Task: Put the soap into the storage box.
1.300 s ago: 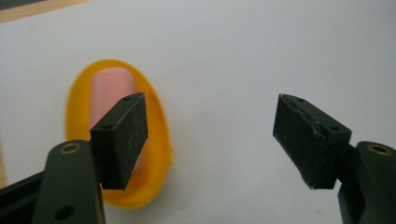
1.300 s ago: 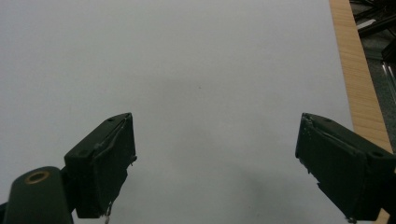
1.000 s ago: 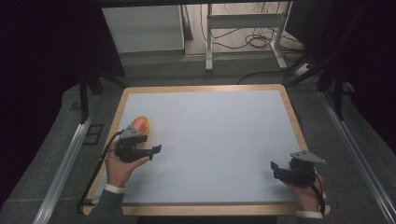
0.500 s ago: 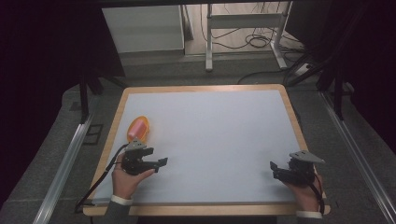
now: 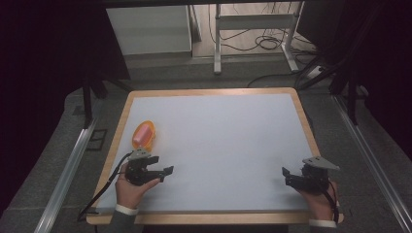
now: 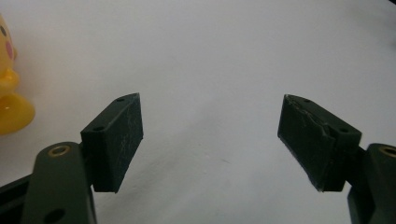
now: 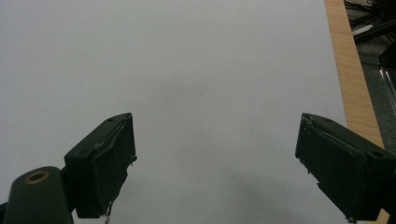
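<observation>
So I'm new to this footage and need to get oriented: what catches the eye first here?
The bright yellow-orange toy stands out, alone near the left edge of the pale table. Just nearer the person, the left gripper hovers beside it with jaws wide open and nothing between them. The right gripper sits at the near right corner, also open.

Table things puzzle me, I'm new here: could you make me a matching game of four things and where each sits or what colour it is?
Things:
1. yellow toy
2. left tongs
3. right tongs
4. table

Descriptions:
A. open, near right front corner
B. pale top with wooden rim
C. beside left edge, orange and yellow
D. open, just in front of the toy

Pairs: 1-C, 2-D, 3-A, 4-B
</observation>
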A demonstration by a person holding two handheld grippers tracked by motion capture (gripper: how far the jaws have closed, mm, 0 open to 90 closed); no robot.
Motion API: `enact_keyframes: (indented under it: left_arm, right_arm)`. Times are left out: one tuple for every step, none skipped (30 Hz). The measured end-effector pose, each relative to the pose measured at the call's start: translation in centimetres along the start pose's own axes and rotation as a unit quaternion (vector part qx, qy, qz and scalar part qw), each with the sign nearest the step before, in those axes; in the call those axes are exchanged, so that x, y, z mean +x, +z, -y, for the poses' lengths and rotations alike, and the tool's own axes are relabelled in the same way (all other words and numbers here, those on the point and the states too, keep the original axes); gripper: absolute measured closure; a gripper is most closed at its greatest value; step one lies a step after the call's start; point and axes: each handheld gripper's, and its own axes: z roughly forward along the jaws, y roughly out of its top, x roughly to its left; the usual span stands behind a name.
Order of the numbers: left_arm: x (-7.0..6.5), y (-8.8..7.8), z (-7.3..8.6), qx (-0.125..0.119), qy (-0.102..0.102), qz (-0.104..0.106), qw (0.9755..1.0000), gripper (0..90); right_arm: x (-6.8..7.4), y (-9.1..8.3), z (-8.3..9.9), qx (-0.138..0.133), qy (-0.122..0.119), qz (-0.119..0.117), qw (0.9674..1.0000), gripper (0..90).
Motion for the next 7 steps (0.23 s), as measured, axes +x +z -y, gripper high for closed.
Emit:
enact_keyframes:
  left_arm:
    - [0.02, -0.02, -0.01, 0.000, 0.001, 0.001, 1.0000, 22.8]
    - [0.05, -0.05, -0.02, 0.002, 0.001, 0.001, 1.0000, 22.7]
    - [0.10, -0.11, -0.04, 0.002, 0.001, 0.003, 1.0000, 22.7]
    - [0.14, -0.21, -0.07, 0.002, 0.001, 0.005, 1.0000, 22.6]
    - [0.16, -0.32, -0.11, 0.001, -0.001, 0.009, 1.0000, 22.6]
    - [0.21, -0.44, -0.15, 0.000, -0.001, 0.010, 1.0000, 22.6]
    - [0.22, -0.54, -0.17, -0.001, -0.002, 0.009, 1.0000, 22.5]
  right_arm:
    - [-0.02, 0.02, 0.01, 0.001, 0.000, 0.000, 1.0000, 11.7]
    - [-0.06, 0.03, 0.02, 0.001, 0.001, 0.001, 1.0000, 11.7]
    - [-0.09, 0.04, 0.03, 0.000, 0.002, 0.001, 1.0000, 11.7]
    - [-0.13, 0.04, 0.03, 0.001, 0.002, 0.002, 1.0000, 11.7]
    - [-0.15, 0.03, 0.03, 0.001, 0.002, 0.003, 1.0000, 11.7]
    - [-0.15, 0.04, 0.03, 0.000, 0.002, 0.004, 1.0000, 11.7]
    - [-0.15, 0.03, 0.01, 0.000, 0.001, 0.003, 1.0000, 11.7]
